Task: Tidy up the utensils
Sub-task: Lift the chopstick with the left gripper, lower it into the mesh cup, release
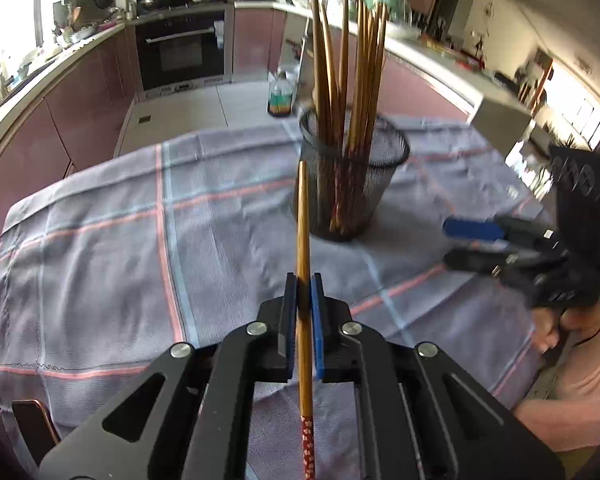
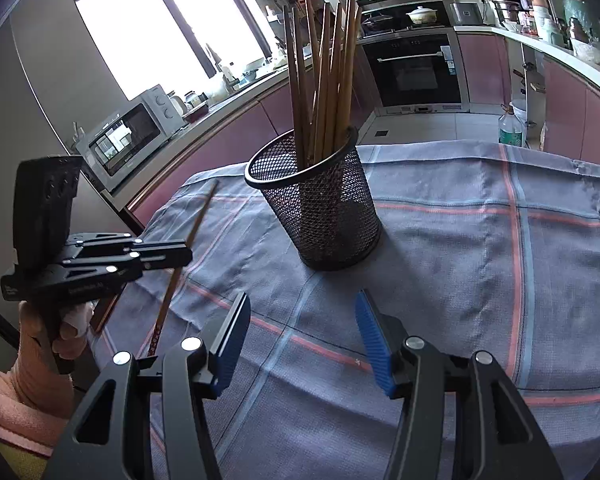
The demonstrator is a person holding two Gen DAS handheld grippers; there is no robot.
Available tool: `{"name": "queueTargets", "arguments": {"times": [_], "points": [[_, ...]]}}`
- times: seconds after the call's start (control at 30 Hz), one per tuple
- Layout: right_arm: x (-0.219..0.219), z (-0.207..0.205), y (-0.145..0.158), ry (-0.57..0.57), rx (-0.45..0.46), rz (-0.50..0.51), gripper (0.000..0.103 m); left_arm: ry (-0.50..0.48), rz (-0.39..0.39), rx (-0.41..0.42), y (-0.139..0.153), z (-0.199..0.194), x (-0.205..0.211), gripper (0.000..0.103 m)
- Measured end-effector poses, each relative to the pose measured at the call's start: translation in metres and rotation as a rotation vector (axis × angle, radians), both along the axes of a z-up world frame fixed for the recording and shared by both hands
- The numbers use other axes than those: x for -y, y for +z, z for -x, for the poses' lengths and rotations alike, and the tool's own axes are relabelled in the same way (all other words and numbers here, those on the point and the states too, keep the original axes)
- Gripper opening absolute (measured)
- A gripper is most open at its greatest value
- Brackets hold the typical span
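Clearly the left gripper [image 1: 304, 292] is pinching a single wooden chopstick [image 1: 303, 240] between its blue pads, roughly at the stick's middle. The pale tapered end points up and away toward the mesh cup, while the red patterned end sticks out behind the pads, toward the camera. From the right wrist view the same chopstick [image 2: 198, 224] is clear of the cloth, slanting up from the left gripper [image 2: 180, 254], which a hand [image 2: 66, 336] in a pink sleeve holds over the left edge of the tabletop.

The black wire-mesh cup [image 1: 350, 184] stands upright on the plaid grey-blue cloth [image 1: 120, 240] with pink and light blue stripes, nearer the far edge of the tabletop than the near one. A bundle of chopsticks [image 1: 356, 76] already stands in it, leaning and fanning out above the rim; the cup [image 2: 320, 208] shows the same bundle [image 2: 324, 76] from the other side.

The right gripper [image 2: 300, 340] is spread, its blue ribbed pads well apart with nothing between them, hovering over the cloth on the near side of the cup. In the left wrist view the right gripper [image 1: 452, 244] shows at the right edge of the tabletop, apart from the cup.
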State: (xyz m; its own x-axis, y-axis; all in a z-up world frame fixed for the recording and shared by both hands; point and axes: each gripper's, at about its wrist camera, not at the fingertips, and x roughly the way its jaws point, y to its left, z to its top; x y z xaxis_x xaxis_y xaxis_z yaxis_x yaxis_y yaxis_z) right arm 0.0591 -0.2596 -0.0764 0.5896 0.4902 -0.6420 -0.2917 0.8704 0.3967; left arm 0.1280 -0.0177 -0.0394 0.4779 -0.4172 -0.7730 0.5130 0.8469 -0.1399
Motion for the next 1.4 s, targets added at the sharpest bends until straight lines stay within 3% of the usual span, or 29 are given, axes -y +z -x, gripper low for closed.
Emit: {"name": "queueTargets", "arguments": {"times": [0.47,0.63,0.9,1.4], "points": [[-0.004,0.002,0.0,-0.003,-0.004,-0.003,0.052,0.081,0.279,0.273,0.129,-0.005,-0.013,0.007],[-0.006,0.002,-0.001,0.002,-0.003,-0.004,0.052,0.093,0.316,0.321,0.153,-0.022,0.003,0.007],[-0.004,0.001,-0.002,-0.003,-0.006,-0.011,0.052,0.119,0.329,0.338,0.152,-0.052,0.039,0.007],[-0.003,-0.002,-0.008,-0.001,-0.026,-0.019,0.052,0.101,0.216,0.276,0.088,-0.082,0.094,0.007]]}}
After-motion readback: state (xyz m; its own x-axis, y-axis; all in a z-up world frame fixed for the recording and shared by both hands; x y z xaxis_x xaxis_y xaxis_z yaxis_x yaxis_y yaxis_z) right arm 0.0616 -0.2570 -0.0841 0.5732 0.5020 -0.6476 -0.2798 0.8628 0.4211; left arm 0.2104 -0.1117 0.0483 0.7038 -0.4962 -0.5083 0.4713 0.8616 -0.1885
